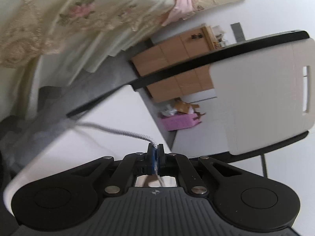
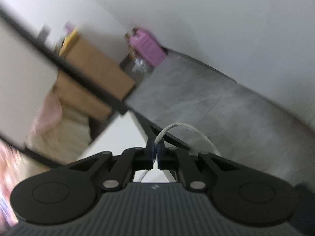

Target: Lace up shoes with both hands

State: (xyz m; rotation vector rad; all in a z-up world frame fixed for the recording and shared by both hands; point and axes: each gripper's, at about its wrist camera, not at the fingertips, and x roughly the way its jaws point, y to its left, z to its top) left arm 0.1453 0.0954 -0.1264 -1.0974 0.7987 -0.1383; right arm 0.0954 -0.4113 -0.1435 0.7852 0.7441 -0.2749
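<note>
No shoe shows in either view. In the left wrist view my left gripper (image 1: pixel 157 147) is shut on a grey-white braided shoelace (image 1: pixel 122 131). The lace runs out to the left over the white table (image 1: pixel 110 147) and hangs down behind the blue pads (image 1: pixel 152 157). In the right wrist view, which is blurred, my right gripper (image 2: pixel 157 147) has its jaws a sliver apart. The shoelace (image 2: pixel 189 129) passes between them, arches out in a loop and drops to the right. A thin gap shows beside the lace, so the pads do not clamp it.
A chair with a black frame (image 1: pixel 196 63) and beige back (image 1: pixel 256 98) stands past the table edge. Behind it are a wooden cabinet (image 1: pixel 177 59), a pink box (image 1: pixel 180 123) and floral cloth (image 1: pixel 78 19). Grey floor (image 2: pixel 206 98) lies beyond the table corner.
</note>
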